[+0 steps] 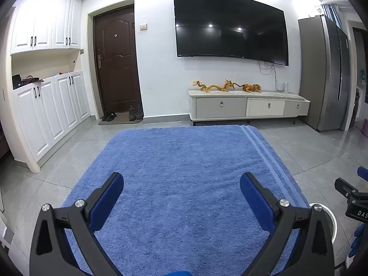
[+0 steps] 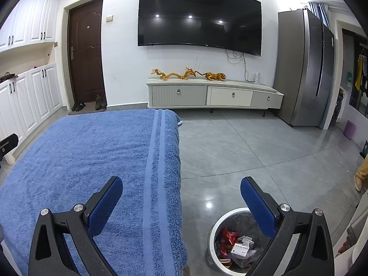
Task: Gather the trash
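Note:
A white round trash bin (image 2: 216,225) with a dark liner stands on the floor to the right of the blue towel-covered surface (image 2: 92,156). It holds red wrappers (image 2: 226,237), a white card and crumpled plastic. My right gripper (image 2: 181,195) is open and empty, above the towel's right edge and the bin. My left gripper (image 1: 181,193) is open and empty over the blue towel (image 1: 184,161). The bin's rim (image 1: 331,216) shows at the lower right of the left wrist view. No loose trash shows on the towel.
A TV (image 1: 230,25) hangs on the far wall above a low console (image 1: 248,105) with dragon figurines. White cabinets (image 1: 46,105) and a brown door (image 1: 115,59) are at the left, a grey fridge (image 2: 306,69) at the right. Grey tile floor (image 2: 253,149) surrounds the towel.

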The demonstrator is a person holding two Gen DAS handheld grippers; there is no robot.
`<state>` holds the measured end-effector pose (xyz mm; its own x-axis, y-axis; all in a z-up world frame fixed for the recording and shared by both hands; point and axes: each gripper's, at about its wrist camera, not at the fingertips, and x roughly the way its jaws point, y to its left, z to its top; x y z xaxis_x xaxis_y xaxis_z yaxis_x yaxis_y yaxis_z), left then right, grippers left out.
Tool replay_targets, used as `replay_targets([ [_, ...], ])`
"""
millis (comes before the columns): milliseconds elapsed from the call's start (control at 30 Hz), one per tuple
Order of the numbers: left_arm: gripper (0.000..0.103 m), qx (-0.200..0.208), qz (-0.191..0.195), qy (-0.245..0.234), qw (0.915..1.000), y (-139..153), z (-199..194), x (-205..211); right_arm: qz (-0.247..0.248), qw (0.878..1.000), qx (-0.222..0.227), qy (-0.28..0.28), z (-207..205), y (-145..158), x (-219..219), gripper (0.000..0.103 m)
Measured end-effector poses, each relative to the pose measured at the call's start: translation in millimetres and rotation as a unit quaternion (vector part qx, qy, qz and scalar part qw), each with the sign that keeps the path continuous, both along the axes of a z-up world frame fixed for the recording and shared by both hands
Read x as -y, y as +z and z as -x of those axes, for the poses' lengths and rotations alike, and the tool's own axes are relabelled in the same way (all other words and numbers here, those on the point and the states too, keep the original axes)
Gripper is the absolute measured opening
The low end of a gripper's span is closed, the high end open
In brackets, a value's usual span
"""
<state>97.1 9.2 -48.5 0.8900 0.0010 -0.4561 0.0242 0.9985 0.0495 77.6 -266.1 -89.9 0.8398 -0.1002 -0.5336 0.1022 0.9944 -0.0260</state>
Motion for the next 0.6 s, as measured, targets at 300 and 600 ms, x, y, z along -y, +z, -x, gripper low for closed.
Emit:
replay_targets([
  [300, 0.102, 0.009, -0.001, 0.004, 1.0000, 0.1, 0.0, -2.8, 0.003, 1.000, 0.006, -0.012, 0.9, 0.0, 1.2, 0.103],
  [600, 0.102, 0.007, -0.002, 0.005, 1.0000, -1.3, -1.0, -2.6, -0.001, 1.000, 0.011, -0.026, 3.9, 1.2, 7.6, 0.103],
])
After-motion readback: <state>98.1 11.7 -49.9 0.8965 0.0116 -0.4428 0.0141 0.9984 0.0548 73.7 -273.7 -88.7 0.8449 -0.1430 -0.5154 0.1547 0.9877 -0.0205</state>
